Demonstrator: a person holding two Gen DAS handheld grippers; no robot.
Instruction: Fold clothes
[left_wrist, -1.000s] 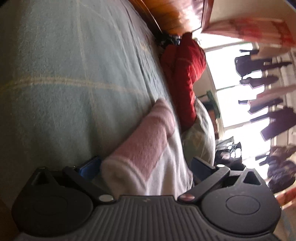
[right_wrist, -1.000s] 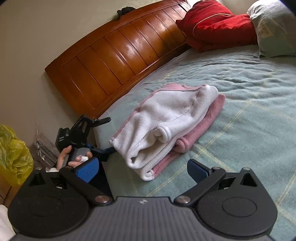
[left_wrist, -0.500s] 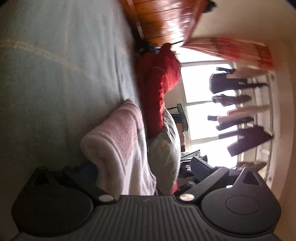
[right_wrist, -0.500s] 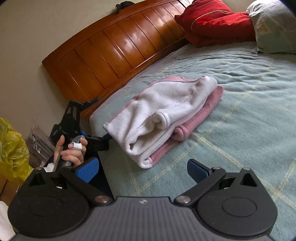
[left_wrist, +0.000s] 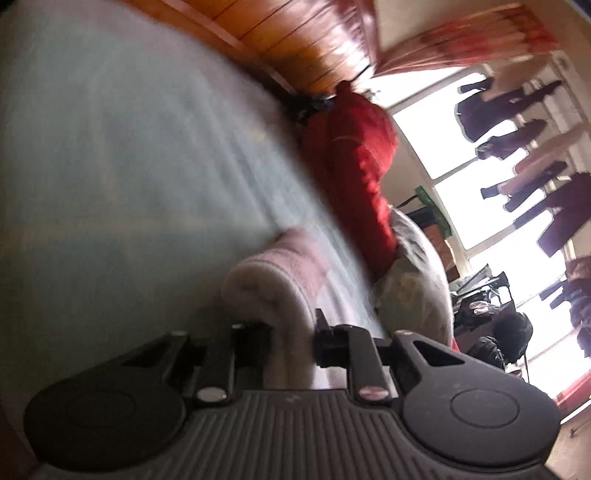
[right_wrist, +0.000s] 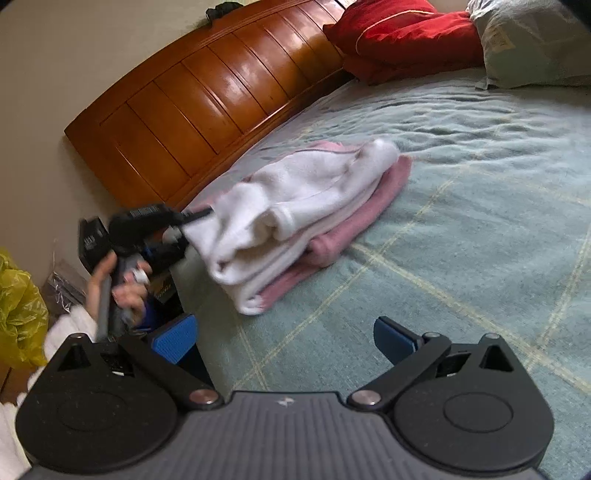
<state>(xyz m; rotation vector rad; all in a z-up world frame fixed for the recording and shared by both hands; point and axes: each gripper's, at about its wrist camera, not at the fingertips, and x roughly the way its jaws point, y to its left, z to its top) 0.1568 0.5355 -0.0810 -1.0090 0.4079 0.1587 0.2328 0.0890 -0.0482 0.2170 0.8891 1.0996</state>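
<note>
The garment (right_wrist: 306, 214) lies on the bed (right_wrist: 461, 229) near its edge by the headboard (right_wrist: 207, 103), already doubled into a thick pink-and-white bundle, so the folding looks well along; whether another fold or only a shift remains is unclear. The left gripper (left_wrist: 291, 332) has its fingers narrowed on the bundle's near end, where a second ago they stood wide around it. The right gripper (right_wrist: 284, 339) hangs back, fingers wide and empty, as before
</note>
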